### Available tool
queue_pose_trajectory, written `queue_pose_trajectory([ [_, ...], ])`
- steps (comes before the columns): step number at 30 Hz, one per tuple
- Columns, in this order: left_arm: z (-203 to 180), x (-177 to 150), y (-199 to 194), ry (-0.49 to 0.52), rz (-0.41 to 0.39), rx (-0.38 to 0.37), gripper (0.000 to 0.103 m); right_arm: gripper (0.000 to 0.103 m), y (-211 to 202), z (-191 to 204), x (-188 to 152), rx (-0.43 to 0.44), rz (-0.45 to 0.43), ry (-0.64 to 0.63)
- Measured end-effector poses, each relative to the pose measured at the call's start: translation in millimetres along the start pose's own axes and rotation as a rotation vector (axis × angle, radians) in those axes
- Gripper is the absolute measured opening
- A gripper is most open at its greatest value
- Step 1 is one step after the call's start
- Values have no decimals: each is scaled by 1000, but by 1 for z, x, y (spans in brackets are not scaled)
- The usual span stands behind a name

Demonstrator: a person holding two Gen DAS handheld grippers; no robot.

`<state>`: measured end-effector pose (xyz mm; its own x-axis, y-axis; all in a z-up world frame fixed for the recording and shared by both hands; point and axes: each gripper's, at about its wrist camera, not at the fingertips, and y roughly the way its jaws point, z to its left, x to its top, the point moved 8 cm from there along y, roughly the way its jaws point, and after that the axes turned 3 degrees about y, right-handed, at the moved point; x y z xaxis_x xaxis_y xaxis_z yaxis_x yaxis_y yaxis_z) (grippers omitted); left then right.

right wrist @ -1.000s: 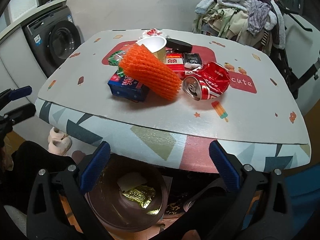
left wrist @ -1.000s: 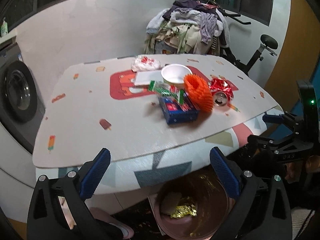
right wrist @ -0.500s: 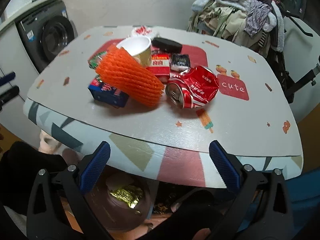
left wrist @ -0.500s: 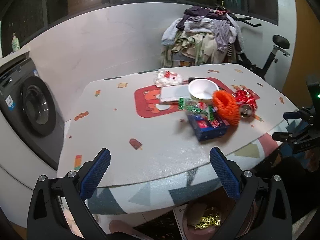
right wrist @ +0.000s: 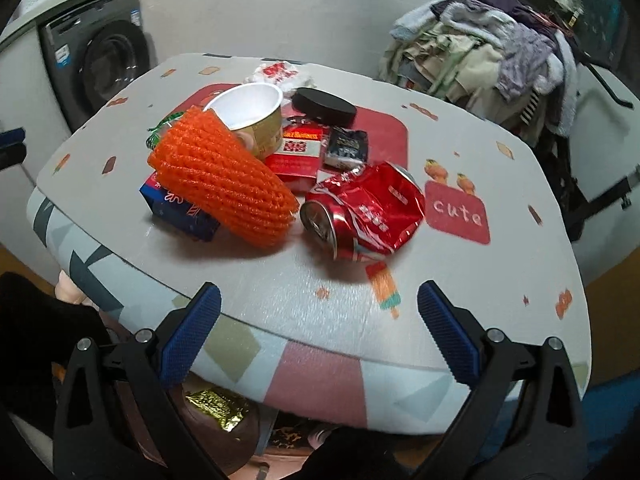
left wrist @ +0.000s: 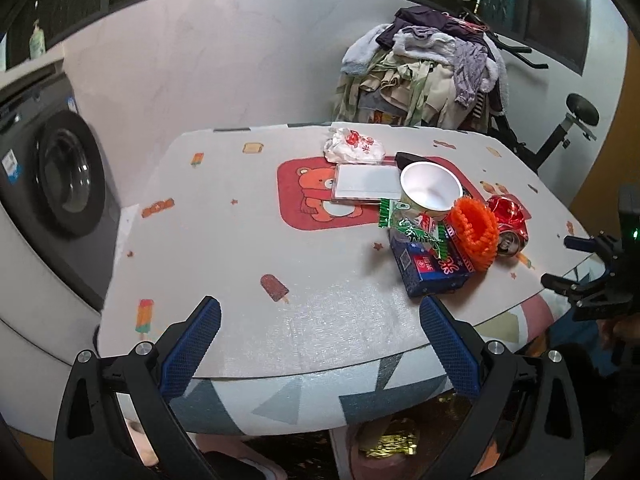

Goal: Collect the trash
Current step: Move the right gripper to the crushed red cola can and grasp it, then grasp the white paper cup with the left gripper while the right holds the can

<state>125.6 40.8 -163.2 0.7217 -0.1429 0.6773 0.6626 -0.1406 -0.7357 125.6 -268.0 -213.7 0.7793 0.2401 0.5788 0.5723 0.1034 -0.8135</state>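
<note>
A heap of trash lies on the table: an orange foam net, a crushed red can, a blue box, a white paper cup, a green wrapper, a red packet, a small dark packet and a black lid. My right gripper hangs open just short of the can, at the table's near edge. My left gripper is open over the front edge, left of the heap, empty. The right gripper also shows at the far right of the left wrist view.
A bin with a gold wrapper stands under the table. A washing machine is at the left. Behind the table a clothes pile covers an exercise bike. A white plastic bag and a flat clear case lie farther back.
Both grippers have risen from low over the bin to table height. The right one has closed in on the can and the net; the left view now looks across the table top.
</note>
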Motion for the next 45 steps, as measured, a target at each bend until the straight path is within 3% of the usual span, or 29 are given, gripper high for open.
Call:
queue_pose_trajectory([
  [3,0,2,4,-5,9,16,97,94,6,-3,3,-4,-17,-34],
  [6,-1,5,6,9,12,38,97,80,17,-13,5,2,-14,-32],
  [12,1,5,13,-55,24,-4,97,67,32,-20,12,35,-32,-64],
  [21,-12,4,26,-68,46,-68,93,62,55,-19,29,18,-43,-140],
  [26,-17,3,31,-74,58,-98,91,59,74,-14,34,-46,-25,-231],
  [29,-21,2,32,-76,63,-117,88,50,85,-10,33,-101,-9,-304],
  [30,-22,2,32,-77,64,-123,86,40,87,-7,31,-114,-2,-334],
  [33,-26,1,33,-78,69,-152,79,38,85,-3,30,-147,-18,-377],
  [40,-37,8,39,-92,78,-216,71,38,37,-11,54,-64,-157,-209],
  [45,-46,38,56,-102,83,-297,63,38,8,-18,66,-54,-229,-148],
])
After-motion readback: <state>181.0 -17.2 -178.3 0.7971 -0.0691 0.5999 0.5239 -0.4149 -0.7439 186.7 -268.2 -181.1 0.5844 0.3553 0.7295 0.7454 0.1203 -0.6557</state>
